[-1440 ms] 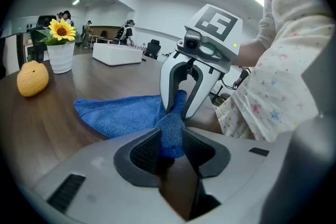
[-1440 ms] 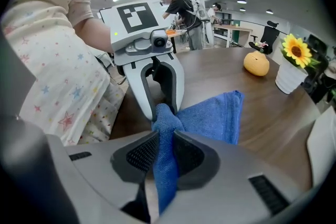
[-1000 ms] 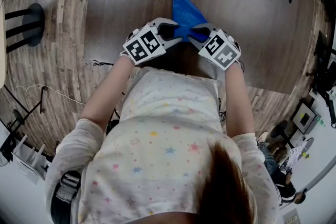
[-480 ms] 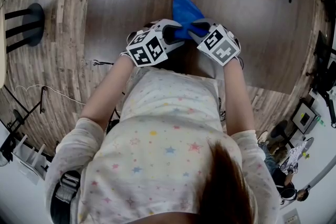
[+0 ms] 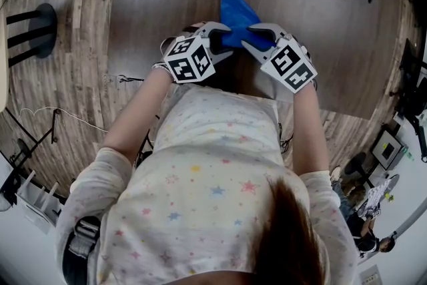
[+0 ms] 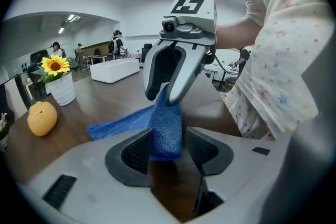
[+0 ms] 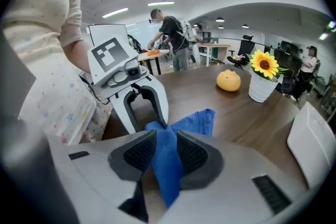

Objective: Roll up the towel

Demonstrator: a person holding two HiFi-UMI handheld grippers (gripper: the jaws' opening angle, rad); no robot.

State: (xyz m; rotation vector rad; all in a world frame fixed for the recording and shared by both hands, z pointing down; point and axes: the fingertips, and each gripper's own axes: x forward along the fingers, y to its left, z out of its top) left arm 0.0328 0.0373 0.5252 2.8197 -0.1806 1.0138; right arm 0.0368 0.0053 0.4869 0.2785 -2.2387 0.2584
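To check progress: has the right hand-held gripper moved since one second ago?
Yes: the right hand-held gripper shifted slightly rightward across the dark wooden table.

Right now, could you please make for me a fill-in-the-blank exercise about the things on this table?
1. The fingers of the right gripper are shut on a towel that is ___ in colour.
2. The white pot holds a ___.
3. The orange fruit near the pot lies on the ___.
Missing words: blue; sunflower; table.
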